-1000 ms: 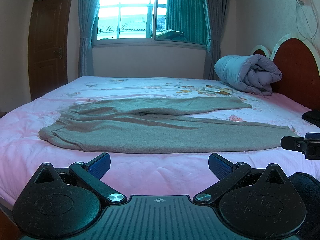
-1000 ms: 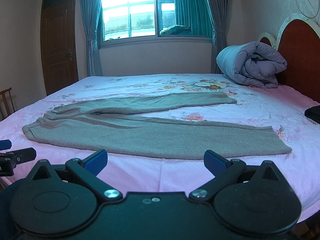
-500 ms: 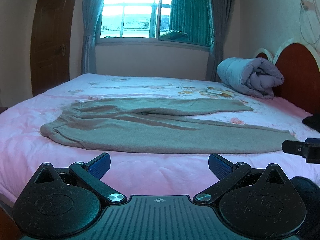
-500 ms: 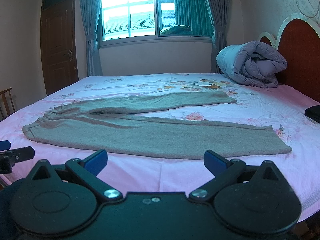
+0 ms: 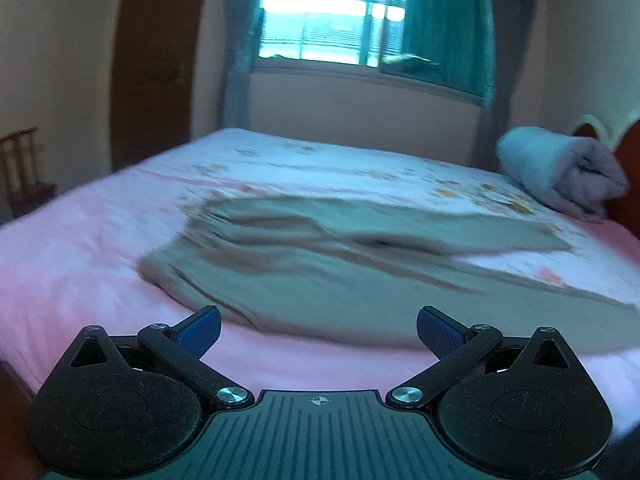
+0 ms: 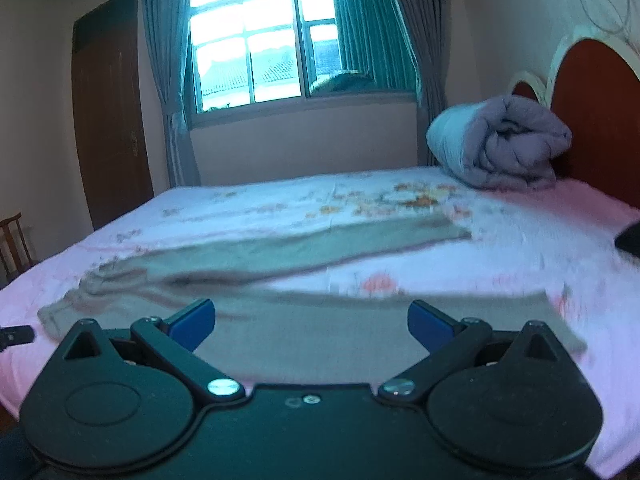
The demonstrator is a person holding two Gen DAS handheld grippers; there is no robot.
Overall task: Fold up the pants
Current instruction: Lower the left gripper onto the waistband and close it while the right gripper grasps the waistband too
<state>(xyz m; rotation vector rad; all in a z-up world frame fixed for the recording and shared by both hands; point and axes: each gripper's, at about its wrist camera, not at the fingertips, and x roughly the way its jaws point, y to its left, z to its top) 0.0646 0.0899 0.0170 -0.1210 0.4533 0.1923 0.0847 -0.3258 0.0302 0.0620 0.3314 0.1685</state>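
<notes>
Only the right view shows the pants' (image 6: pixel 280 320) hem end. Soft grey knit, flat on pink bed (image 6: pixel 520 240). Left gripper (image 5: pixel 319 330) and right gripper (image 6: pixel 311 322) both spread, empty.

Both views have gone from sharp to motion-blurred. The left gripper (image 5: pixel 319 330) has swung toward the waist end of the pants (image 5: pixel 320 280): the waistband, earlier far left in its view, now sits just ahead of its left finger, and a chair (image 5: pixel 22 168) has come into sight. The right gripper (image 6: pixel 311 322) has closed in on the near leg, whose cloth now fills the gap between its spread fingers
</notes>
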